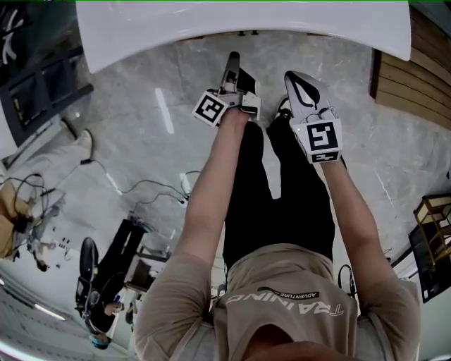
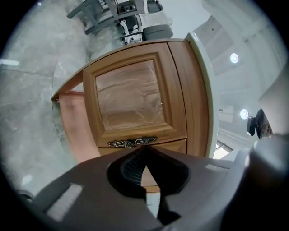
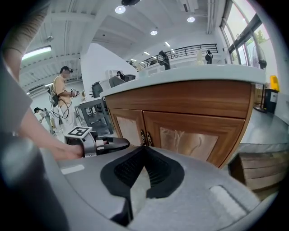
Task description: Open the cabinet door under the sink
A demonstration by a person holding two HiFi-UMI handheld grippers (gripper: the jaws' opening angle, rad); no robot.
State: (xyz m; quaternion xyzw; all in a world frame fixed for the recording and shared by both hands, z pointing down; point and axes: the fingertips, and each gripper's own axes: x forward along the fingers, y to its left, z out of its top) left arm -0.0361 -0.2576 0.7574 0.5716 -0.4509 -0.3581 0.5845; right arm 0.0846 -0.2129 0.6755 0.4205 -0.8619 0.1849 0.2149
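Observation:
The sink cabinet stands before me with two wooden doors, the left door (image 3: 126, 126) and the right door (image 3: 194, 137), both closed under a white countertop (image 1: 239, 21). Ornate metal handles (image 3: 145, 136) sit where the doors meet. In the left gripper view, which is rolled sideways, one panelled door (image 2: 131, 97) fills the middle, its handle (image 2: 132, 143) just past the jaw tips. My left gripper (image 2: 143, 148) is shut and holds nothing; it also shows as a dark left gripper (image 3: 118, 144) level with the handles. My right gripper (image 3: 145, 147) is shut and empty, close to the door seam.
Cables (image 1: 134, 187) trail over the grey marble floor on the left. A person (image 3: 61, 90) with a headset stands far left by a metal table (image 3: 92, 113). A wooden crate (image 3: 262, 167) lies right of the cabinet. Wooden slats (image 1: 416, 63) line the right side.

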